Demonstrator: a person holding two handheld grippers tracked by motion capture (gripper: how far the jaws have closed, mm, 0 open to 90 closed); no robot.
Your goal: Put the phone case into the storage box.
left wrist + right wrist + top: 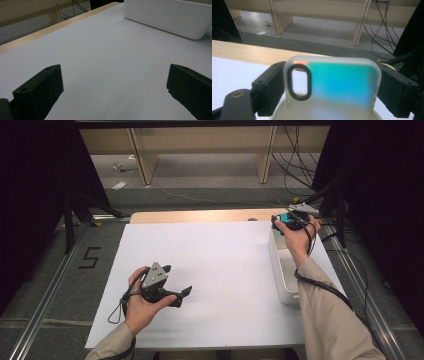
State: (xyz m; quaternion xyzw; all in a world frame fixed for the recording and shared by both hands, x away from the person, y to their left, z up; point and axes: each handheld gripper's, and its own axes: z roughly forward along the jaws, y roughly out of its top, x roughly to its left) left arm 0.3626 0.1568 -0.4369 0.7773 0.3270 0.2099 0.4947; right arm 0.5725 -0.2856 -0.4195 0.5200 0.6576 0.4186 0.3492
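Note:
A translucent phone case (337, 82) with a teal-blue back and an oval camera cutout stands upright between the jaws of my right gripper (332, 67). The jaws press on its two side edges. In the high view the right gripper (280, 220) holds the case (283, 217) over the far end of a white bin (282, 270), whose rim (277, 110) curves just under the case. My left gripper (178, 279) rests low over the white sheet at the front left. Its jaws stand wide apart and nothing lies between them (115, 80).
The white bin (175, 20) sits along the table's right edge. A strip of bare wood (200, 215) runs along the far edge of the white sheet (220, 260). Wooden shelf legs and loose cables lie beyond. Metal rails flank the table.

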